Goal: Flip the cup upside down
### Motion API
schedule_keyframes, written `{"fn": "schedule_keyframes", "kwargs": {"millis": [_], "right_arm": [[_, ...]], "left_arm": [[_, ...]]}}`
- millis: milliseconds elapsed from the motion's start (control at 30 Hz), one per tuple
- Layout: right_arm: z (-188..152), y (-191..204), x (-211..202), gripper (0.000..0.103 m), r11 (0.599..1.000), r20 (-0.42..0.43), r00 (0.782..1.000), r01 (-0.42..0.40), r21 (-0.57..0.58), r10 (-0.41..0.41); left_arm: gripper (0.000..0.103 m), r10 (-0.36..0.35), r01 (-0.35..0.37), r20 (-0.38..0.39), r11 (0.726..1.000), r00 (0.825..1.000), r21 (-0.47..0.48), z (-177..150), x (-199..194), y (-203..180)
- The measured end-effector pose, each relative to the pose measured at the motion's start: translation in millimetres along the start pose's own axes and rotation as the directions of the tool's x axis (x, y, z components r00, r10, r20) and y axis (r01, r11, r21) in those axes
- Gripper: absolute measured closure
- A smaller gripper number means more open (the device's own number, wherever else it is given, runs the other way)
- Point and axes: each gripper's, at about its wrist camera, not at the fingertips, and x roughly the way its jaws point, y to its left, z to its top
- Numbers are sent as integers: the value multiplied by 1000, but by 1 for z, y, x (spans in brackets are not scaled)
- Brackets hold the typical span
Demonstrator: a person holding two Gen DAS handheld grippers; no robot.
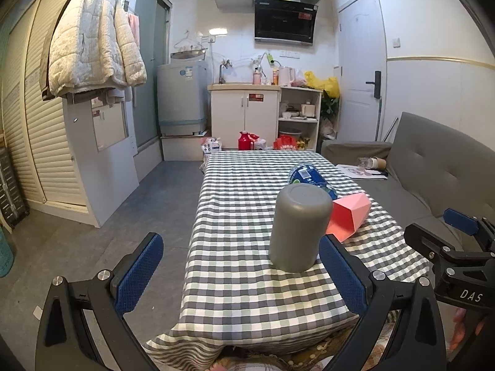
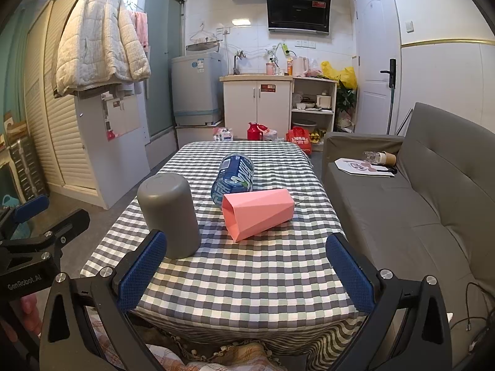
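Both your hand-held grippers are spread wide with nothing in them: left hand-held gripper (image 1: 241,275), right hand-held gripper (image 2: 247,272). Just past the fingertips, the grey cup (image 1: 299,227) stands mouth-down on the checkered counter (image 1: 247,293). Behind it the pink cup (image 2: 258,213) lies on its side, touching the blue bottle (image 2: 233,176) lying further back.

We lose the grey cup's (image 1: 298,227) mouth against the checked tablecloth (image 1: 247,293). In the left wrist view it covers part of the pink cup (image 1: 348,216) and most of the blue bottle (image 1: 311,179). The right gripper's (image 1: 464,232) fingertips run off that frame. Labels on the counter bottles (image 2: 289,66) are too small to read.
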Motion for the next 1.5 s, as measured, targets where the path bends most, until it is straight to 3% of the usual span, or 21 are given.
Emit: {"fn": "schedule_keyframes", "kwargs": {"millis": [1500], "right_arm": [[-3,0,5,0,1000,-14,1000,5,-9,-5]], "left_arm": [[0,-2,2,0,1000,1000,1,-2,2,0]]}}
